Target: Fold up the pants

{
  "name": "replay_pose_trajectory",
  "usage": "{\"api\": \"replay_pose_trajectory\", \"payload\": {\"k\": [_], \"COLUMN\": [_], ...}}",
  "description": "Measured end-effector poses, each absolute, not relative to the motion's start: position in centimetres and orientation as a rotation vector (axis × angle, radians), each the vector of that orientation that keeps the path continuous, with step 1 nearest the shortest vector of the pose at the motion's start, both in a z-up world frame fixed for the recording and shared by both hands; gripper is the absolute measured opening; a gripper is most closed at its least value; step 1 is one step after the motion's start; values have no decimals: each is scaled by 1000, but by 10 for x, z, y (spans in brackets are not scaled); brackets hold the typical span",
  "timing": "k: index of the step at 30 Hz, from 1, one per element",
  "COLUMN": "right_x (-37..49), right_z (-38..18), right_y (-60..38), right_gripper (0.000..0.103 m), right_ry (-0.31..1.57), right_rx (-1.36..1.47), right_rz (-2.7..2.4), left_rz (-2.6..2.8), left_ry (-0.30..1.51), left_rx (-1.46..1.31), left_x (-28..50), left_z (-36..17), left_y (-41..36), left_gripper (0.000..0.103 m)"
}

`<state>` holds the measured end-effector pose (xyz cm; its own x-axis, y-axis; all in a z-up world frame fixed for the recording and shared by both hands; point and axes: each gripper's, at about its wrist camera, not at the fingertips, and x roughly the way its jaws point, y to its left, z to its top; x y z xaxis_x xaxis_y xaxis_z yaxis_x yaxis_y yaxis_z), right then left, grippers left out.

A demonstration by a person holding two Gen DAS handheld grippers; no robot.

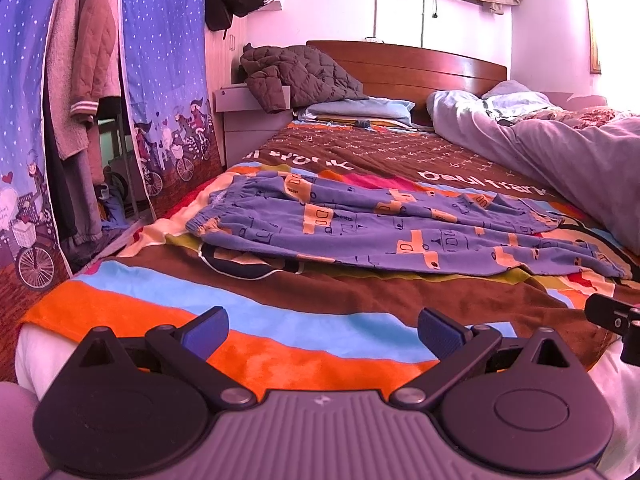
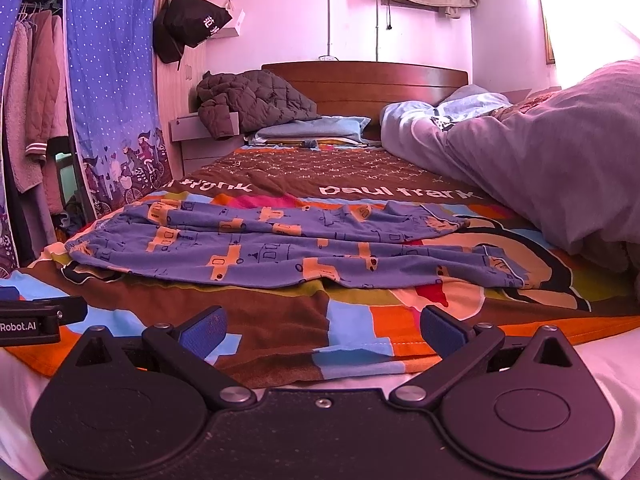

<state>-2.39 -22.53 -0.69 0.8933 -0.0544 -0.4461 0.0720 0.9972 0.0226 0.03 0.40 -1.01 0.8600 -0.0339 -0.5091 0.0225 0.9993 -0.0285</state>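
Blue pants [image 1: 384, 224] with an orange car print lie spread flat across the bed, waistband at the left, leg cuffs at the right. They also show in the right wrist view [image 2: 280, 248]. My left gripper [image 1: 322, 334] is open and empty, low over the bed's near edge, short of the pants. My right gripper [image 2: 322, 332] is open and empty, at the near edge to the right of the left one. The right gripper's body [image 1: 616, 320] shows at the left wrist view's right edge.
A striped, colourful blanket [image 1: 280, 320] covers the bed. A bunched grey duvet [image 2: 540, 168] lies along the right side. A brown quilted jacket [image 1: 296, 76] and pillows sit by the headboard. A blue wardrobe curtain [image 1: 160, 80] with hanging clothes stands at the left.
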Motion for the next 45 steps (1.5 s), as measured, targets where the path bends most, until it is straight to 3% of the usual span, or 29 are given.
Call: {"api": "replay_pose_trajectory", "payload": {"k": [20,28,36,40,45], "right_x": [-6,25,155,255,368], "right_z": [10,13,49,49,29], "right_y": [-261,-286,-343,-350,-334], "right_gripper": [102,102,102,102,102], "right_ry": [394,473,569,714,802], "right_rx": [117,162,155,48,-90], "right_rz": [-41,66,299,383,449], "left_rz": [-126,-78,-31,-100,-179], "left_ry": [610,601,682,815,842], "left_rx": [-325,33,139,229,430], "left_x": [53,105,242,329,398], "left_z": [10,41,75,70,37], "left_y": [45,34,50,53,50], "left_gripper": [103,103,103,103,103]}}
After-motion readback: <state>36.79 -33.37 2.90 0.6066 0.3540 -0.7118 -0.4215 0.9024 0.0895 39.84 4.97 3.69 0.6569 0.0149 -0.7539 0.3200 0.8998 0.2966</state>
